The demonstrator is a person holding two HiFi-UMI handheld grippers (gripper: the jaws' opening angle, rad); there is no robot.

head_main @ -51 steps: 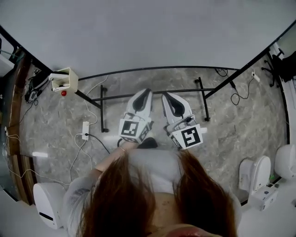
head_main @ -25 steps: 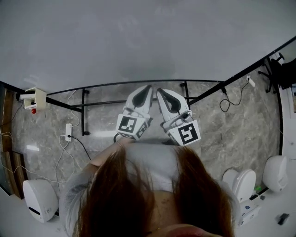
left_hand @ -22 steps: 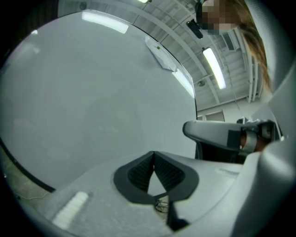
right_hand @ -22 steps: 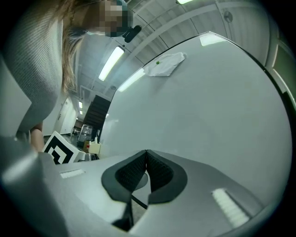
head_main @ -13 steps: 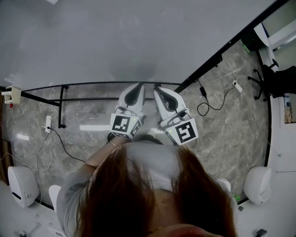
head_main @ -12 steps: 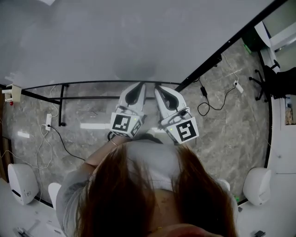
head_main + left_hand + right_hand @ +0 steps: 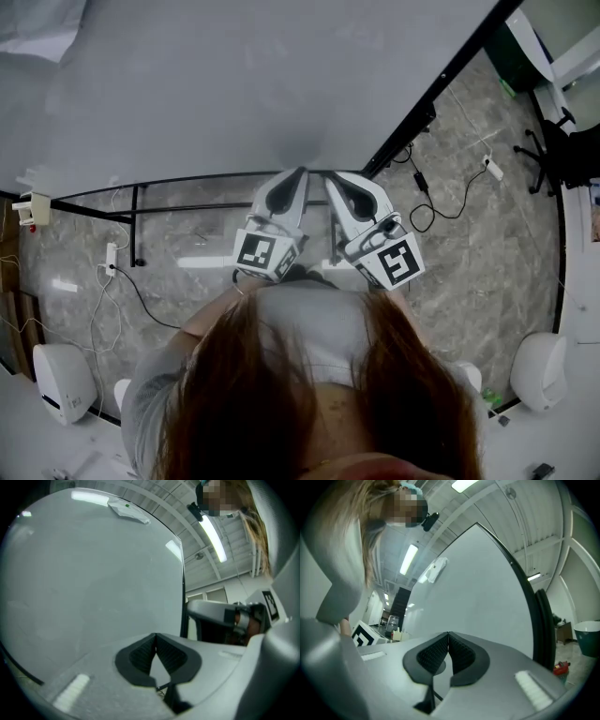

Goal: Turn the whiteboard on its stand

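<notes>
Since a second ago the whiteboard [image 7: 234,84] has swung round, and its black right edge now cuts steeply across my head view, with more floor [image 7: 469,253] beyond. Left tool [image 7: 298,174] and right tool [image 7: 332,180] sit side by side at the board's lower edge — each pressed together, pinching nothing — above the stand [image 7: 187,207].

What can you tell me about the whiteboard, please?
The whiteboard is a large, blank, pale grey panel with a thin black frame. It is carried on a black metal stand on the marbled floor. A pale object sits near its far edge. The shut left gripper and right gripper are side by side at its lower edge; contact cannot be confirmed.
</notes>
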